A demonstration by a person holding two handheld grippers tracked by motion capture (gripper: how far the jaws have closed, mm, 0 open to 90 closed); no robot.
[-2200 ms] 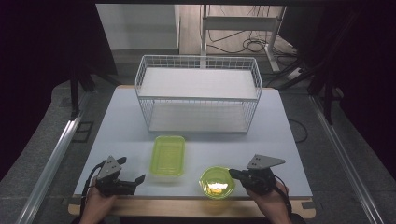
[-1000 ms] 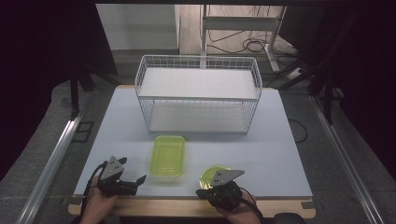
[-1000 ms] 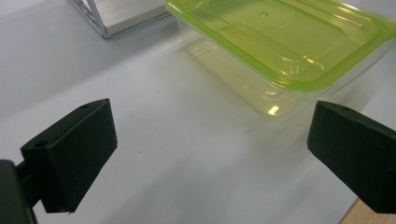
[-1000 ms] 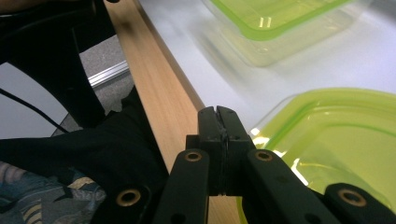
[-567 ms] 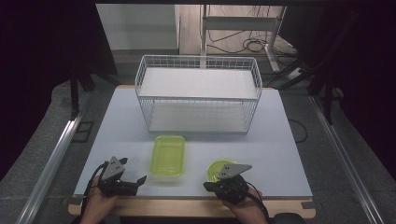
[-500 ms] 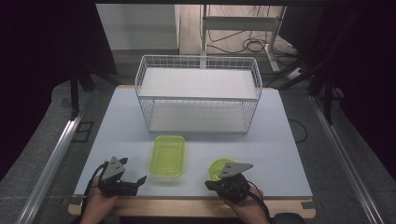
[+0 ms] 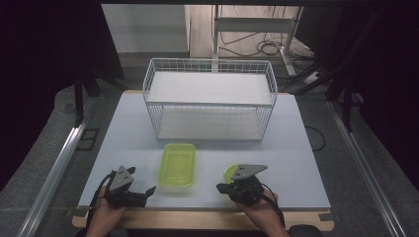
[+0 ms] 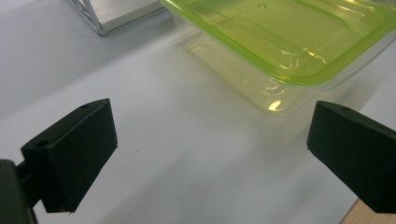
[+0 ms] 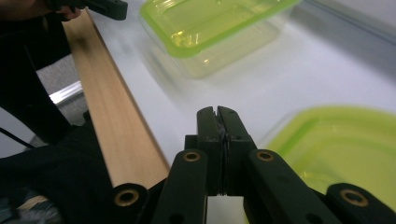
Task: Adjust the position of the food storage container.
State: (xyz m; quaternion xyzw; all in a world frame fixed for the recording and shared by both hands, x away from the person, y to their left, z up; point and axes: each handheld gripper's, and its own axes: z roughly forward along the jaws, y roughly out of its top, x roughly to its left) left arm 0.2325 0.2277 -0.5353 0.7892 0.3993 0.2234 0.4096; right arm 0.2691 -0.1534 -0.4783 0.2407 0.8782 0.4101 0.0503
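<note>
Best to lift the round lid [image 7: 231,173] level and carry it squarely over the tub [image 7: 178,164] near the table's [image 7: 306,163] front edge. Right tongs [image 9: 217,119] pressed together beside the lid, pinching nothing visible; left tongs [image 8: 210,154] spread wide, empty, facing the tub.

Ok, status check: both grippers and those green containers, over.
Left gripper open, facing rectangular container. Right gripper shut, empty, beside round container. Wire basket behind, nothing in the way.
</note>
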